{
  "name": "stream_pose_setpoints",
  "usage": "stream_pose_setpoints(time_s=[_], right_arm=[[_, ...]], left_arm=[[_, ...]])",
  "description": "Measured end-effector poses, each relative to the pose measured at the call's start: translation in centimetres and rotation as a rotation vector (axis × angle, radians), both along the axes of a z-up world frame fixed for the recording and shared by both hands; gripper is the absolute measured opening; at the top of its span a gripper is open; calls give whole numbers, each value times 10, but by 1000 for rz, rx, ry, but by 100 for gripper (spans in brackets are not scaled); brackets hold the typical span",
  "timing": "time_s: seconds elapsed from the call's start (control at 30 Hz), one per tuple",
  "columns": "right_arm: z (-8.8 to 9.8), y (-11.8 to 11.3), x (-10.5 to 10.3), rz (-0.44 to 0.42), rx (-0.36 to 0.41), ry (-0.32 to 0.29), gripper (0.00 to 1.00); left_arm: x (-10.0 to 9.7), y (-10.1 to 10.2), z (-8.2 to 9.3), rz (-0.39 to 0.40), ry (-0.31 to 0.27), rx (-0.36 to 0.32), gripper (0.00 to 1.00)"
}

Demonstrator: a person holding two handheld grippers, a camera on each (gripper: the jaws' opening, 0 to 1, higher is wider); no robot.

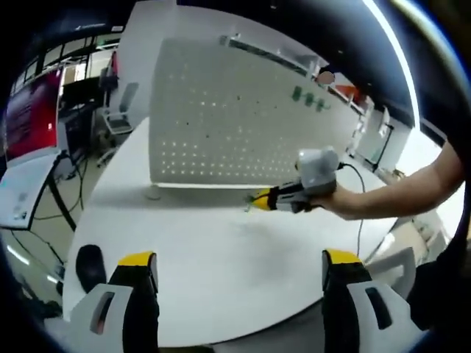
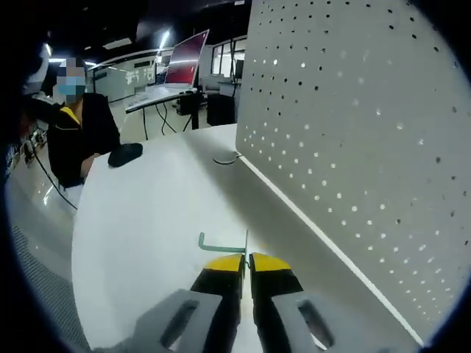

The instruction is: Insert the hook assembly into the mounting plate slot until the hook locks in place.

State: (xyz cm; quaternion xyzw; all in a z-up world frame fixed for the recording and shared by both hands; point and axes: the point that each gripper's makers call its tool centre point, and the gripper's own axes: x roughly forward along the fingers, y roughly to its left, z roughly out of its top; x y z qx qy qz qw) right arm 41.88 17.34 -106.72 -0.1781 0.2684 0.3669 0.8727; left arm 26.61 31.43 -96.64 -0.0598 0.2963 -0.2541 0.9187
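Observation:
A white perforated mounting plate (image 1: 221,125) stands upright on the round white table (image 1: 221,265); in the right gripper view the plate (image 2: 353,132) takes up the right side. My right gripper (image 2: 246,263) is shut on a small green wire hook (image 2: 219,245), which sticks out to the left of the yellow fingertips just above the tabletop, a short way in front of the plate's bottom edge. In the left gripper view that right gripper (image 1: 259,199) is held by a hand near the plate's lower right. My left gripper (image 1: 239,261) stands open, well back from the plate, with nothing between its fingers.
A black mouse-like object (image 1: 90,266) lies near the table's edge. A round foot (image 2: 227,158) sits at the plate's corner. Small green pieces (image 1: 307,98) show near the plate's upper right. A person in dark clothes (image 2: 73,132) sits beyond the table; desks and monitors (image 1: 33,118) stand behind.

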Motion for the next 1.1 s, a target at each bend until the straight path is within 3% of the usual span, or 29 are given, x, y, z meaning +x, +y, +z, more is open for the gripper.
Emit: stream_pose_setpoints(time_s=[0.1, 0.3, 0.43, 0.57, 0.7, 0.8, 0.9, 1.1], right_arm=[[15, 7, -5, 2, 47, 5, 0], [45, 15, -18, 9, 98, -31, 0], [74, 20, -28, -1, 172, -58, 0], [99, 22, -35, -20, 250, -91, 0], [120, 22, -46, -76, 371, -87, 0], [134, 23, -55, -98, 452, -91, 0], [143, 26, -66, -96, 495, -100, 0], [159, 36, -84, -101, 593, -126, 0]], left_arm=[[4, 8, 4, 38, -11, 22, 98], [7, 11, 13, 57, -9, 2, 95], [12, 7, 22, 68, -8, -51, 93], [19, -4, 35, 68, -4, -140, 91], [26, -12, 40, 57, -8, -138, 89], [27, -23, 45, 32, 3, -172, 87], [30, -38, 54, 11, 9, -222, 85], [34, -56, 68, -11, 17, -318, 72]])
